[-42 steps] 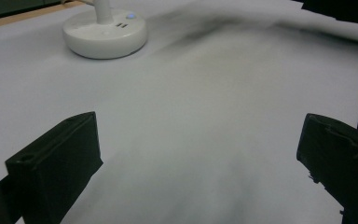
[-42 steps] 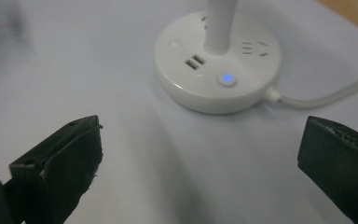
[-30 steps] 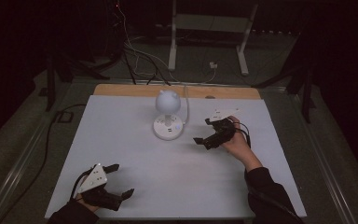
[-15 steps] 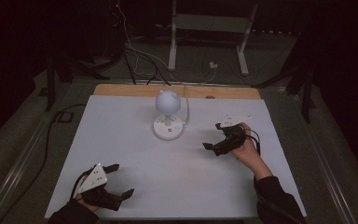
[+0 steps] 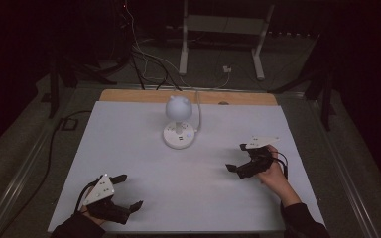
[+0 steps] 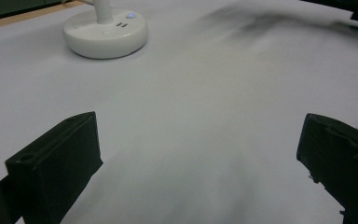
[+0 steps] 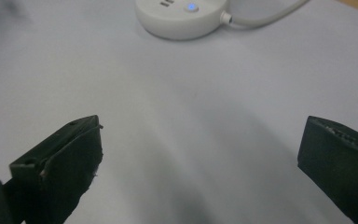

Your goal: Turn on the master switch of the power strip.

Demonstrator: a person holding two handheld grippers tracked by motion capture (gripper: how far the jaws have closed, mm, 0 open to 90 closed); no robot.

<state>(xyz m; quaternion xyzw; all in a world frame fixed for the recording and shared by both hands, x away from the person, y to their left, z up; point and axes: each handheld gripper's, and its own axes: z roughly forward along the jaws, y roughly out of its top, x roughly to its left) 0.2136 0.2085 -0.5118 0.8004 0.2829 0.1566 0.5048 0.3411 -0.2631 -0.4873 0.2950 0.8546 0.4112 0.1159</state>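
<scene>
Left tongs [image 5: 126,191] held low at the near left corner of the desk [image 5: 129,148], jaws spread wide apart, nothing between them; grey three-cornered plate on top, hand [image 5: 92,213] behind. In the left gripper view, left tongs [image 6: 200,158] wide open over bare white desk surface [image 6: 191,116], both black jaws clear of any object. Right tongs [image 5: 237,158] held at the right side of the desk, jaws apart and empty, gripped by the right hand [image 5: 273,173], dark sleeve [image 5: 300,223] entering from the bottom edge. In the right gripper view, right tongs [image 7: 200,158] likewise open wide above plain white surface [image 7: 168,116]. Small white lamp [image 5: 178,126] standing upright toward the far centre of the desk: round base, short stem, globe-shaped head. Lamp base [image 6: 105,31] visible at the top left of the left gripper view, well apart from the jaws; lamp base [image 7: 182,16] at the top of the right gripper view, blue indicator light [image 7: 191,7] lit on its upper face. White cable [image 5: 197,106] running from the base toward the far edge of the desk; same cable [image 7: 265,16] leaving the base to the right in the right gripper view. Strip of bare wood [image 5: 129,95] exposed along the far edge of the desk beyond the white cover. Dark floor behind the desk carrying loose cables [image 5: 144,64] and a white metal stand [image 5: 223,44].
</scene>
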